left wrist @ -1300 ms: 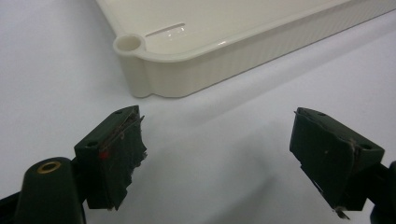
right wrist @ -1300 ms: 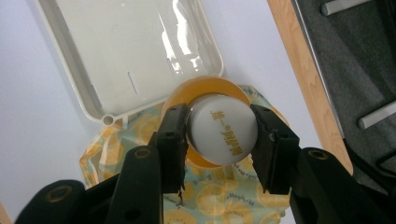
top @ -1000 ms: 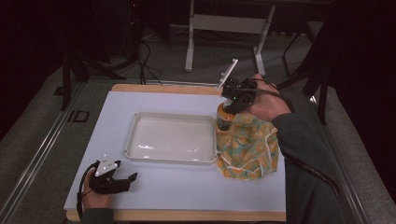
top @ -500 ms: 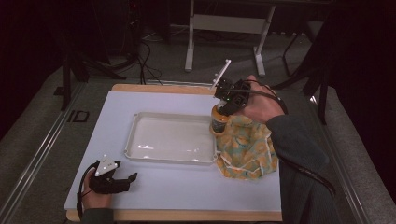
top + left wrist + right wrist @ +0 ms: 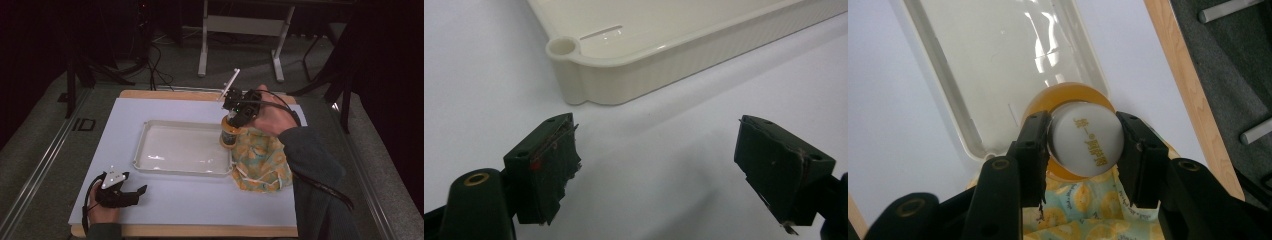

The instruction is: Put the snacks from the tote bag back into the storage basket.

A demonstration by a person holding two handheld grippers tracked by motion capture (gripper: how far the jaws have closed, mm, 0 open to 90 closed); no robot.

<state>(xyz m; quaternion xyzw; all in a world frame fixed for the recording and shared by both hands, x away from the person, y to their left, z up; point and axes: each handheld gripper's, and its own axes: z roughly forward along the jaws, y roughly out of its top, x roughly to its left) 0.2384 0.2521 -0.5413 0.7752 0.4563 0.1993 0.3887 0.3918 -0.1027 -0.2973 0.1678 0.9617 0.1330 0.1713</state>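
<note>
Your right gripper (image 5: 1080, 150) clamps white cap of jar (image 5: 1087, 137); amber jar upright, at tray's (image 5: 150, 165) right rim, above patterned bag (image 5: 262, 162). Whether jar base rests on anything: cannot tell. Bag lies on bench (image 5: 200, 200), touching tray's right side. Your left gripper (image 5: 669, 165) rests at bench's near left corner, jaws wide apart, nothing between; tray corner just ahead.

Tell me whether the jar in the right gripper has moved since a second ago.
Yes. The jar, held by the right gripper, has shifted left toward the tray, now at its right rim.
</note>
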